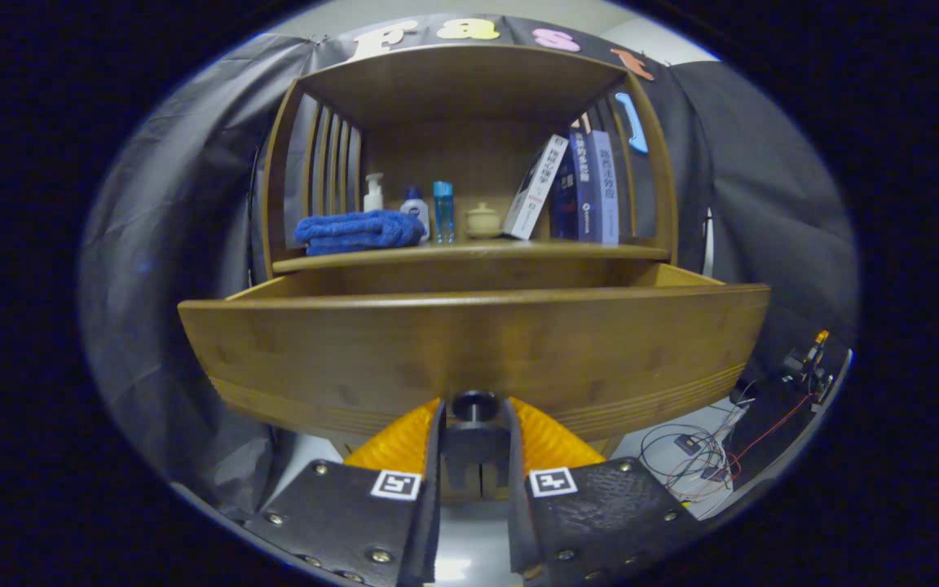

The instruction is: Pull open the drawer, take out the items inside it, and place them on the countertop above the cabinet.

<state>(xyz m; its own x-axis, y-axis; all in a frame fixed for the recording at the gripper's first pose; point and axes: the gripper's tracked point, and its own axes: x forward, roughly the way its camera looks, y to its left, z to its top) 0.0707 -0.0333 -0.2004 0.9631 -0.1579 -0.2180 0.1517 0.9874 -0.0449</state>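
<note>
**Wooden drawer out, knob pinched, contents hidden**

Wood all round here, so the drawer (pixel 469 350) looks stiff and fairly heavy, sliding out from under the countertop (pixel 469 254). The gripper (pixel 474 424) has both fingers pressed on the small dark knob (pixel 474 405) low on the drawer front, which is the obvious place to hold: round and hard, maybe a bit slippery, so pull straight. The drawer sits well open, but the front panel hides whatever's inside. The countertop already carries a blue towel (pixel 359 231), bottles (pixel 443 211) and books (pixel 592 187), with bare space between.
</note>
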